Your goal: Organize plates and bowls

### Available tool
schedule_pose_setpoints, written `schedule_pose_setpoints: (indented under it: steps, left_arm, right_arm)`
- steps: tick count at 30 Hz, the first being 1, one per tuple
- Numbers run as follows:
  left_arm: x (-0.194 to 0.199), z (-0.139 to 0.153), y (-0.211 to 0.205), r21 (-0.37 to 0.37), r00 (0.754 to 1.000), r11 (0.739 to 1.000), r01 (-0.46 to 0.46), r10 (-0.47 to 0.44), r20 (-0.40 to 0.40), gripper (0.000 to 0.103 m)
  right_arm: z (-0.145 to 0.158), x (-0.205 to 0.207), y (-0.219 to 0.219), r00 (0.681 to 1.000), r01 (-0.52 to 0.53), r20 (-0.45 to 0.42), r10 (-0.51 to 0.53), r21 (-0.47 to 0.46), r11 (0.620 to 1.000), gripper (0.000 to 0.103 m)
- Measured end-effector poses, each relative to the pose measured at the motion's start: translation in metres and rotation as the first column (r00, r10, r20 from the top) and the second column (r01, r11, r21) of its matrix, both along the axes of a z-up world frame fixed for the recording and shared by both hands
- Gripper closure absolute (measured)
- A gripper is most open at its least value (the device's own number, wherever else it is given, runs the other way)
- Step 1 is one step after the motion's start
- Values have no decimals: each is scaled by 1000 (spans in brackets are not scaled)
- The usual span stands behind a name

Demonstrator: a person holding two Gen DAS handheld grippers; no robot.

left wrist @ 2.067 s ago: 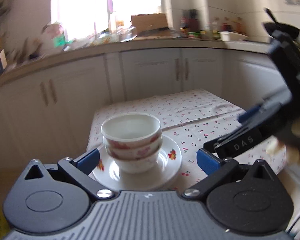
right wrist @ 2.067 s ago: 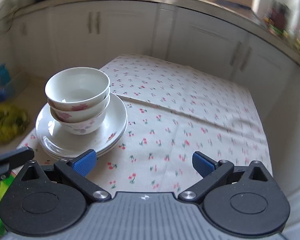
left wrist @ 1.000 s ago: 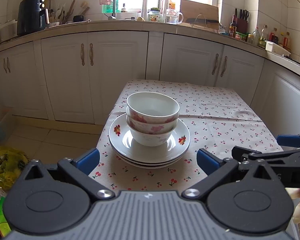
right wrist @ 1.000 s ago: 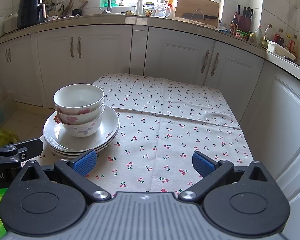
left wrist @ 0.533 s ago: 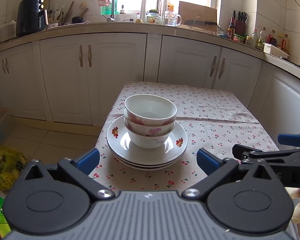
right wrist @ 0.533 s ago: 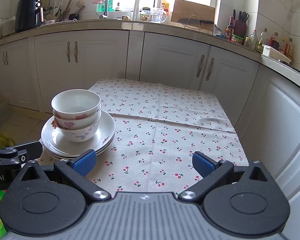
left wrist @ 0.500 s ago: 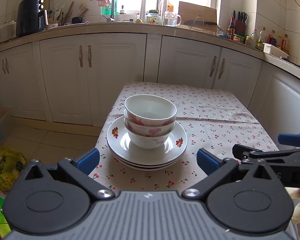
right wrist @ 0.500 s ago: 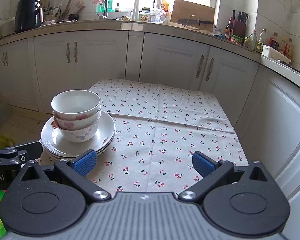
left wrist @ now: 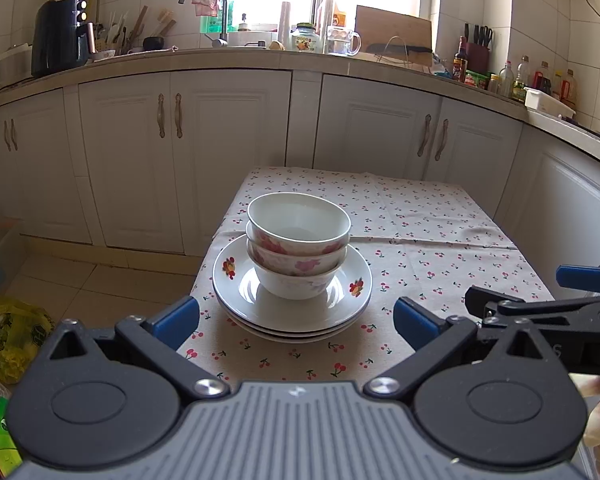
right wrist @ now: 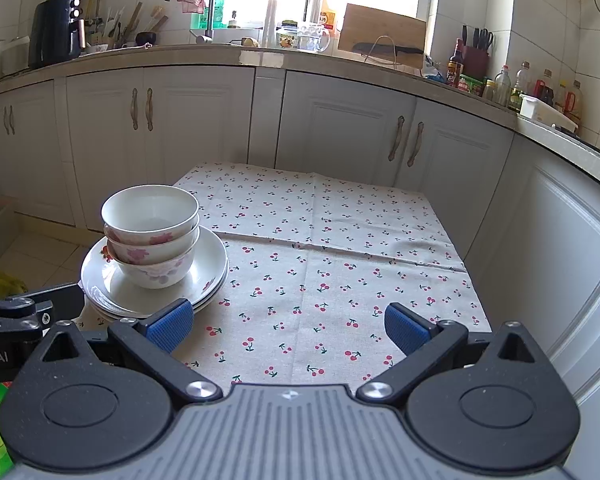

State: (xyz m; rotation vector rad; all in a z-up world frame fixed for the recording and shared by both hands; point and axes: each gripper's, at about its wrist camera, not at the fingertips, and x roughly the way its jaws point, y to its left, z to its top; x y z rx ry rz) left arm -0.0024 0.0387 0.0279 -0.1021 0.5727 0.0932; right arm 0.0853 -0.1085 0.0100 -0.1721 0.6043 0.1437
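Three white floral bowls [left wrist: 298, 240] are nested upright on a stack of white floral plates [left wrist: 236, 276], at the near left of a table with a cherry-print cloth [left wrist: 420, 248]. The same bowls [right wrist: 152, 236] and plates [right wrist: 212, 264] show at the left in the right wrist view. My left gripper [left wrist: 296, 320] is open and empty, just short of the plates. My right gripper [right wrist: 288, 326] is open and empty over the cloth [right wrist: 332, 264], to the right of the stack. The right gripper also shows at the right edge of the left wrist view [left wrist: 540, 304].
White kitchen cabinets [left wrist: 204, 152] and a cluttered counter [left wrist: 260, 50] run behind and to the right of the table. A yellow bag [left wrist: 8, 336] lies on the floor at the left. The table's right edge is close to the right-hand cabinets [right wrist: 560, 248].
Both grippers have steadied and drawn back slightly from the table; the stack of bowls and plates has not moved. Both stay open and empty.
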Motion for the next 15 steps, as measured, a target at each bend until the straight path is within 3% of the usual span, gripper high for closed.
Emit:
schedule_pose_setpoints:
  steps: [15]
  left_arm:
    - [0,0,-1,2,1000,1000,1,-1,3,1]
  right_arm:
    - [1,0,-1,1000,2,4,-2,1,1000,0]
